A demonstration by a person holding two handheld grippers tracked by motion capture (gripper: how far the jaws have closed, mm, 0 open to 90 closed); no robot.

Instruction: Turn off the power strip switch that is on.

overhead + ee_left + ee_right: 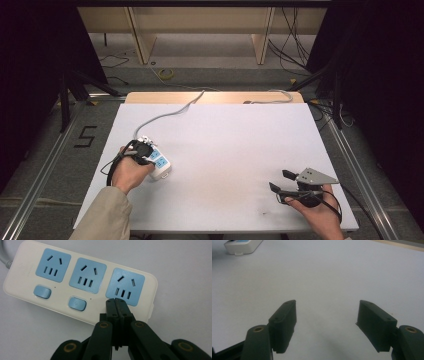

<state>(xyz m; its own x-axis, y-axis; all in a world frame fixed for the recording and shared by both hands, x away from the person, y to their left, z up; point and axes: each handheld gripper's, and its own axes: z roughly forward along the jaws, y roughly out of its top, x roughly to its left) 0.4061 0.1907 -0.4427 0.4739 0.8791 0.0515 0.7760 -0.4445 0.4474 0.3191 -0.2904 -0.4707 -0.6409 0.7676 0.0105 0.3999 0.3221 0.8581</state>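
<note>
A white power strip (160, 163) (22, 270) with three blue sockets lies on the left of the white table (225, 135). My left gripper (145, 151) (116, 301) is shut, its jaws pressed together with nothing between them. Its tips rest on the strip's face just below the third socket (125, 286). Two blue switches (42, 292) show beside the tips; whatever lies under the tips is hidden. My right gripper (279, 180) (327, 307) stands open and empty over bare table at the front right. The strip (242, 246) lies far off at the top left of its view.
The strip's grey cable (170, 114) runs back over the table's far edge. A second grey cable (272, 95) lies along the wooden strip at the back. Metal rails and dark stands flank the table on both sides.
</note>
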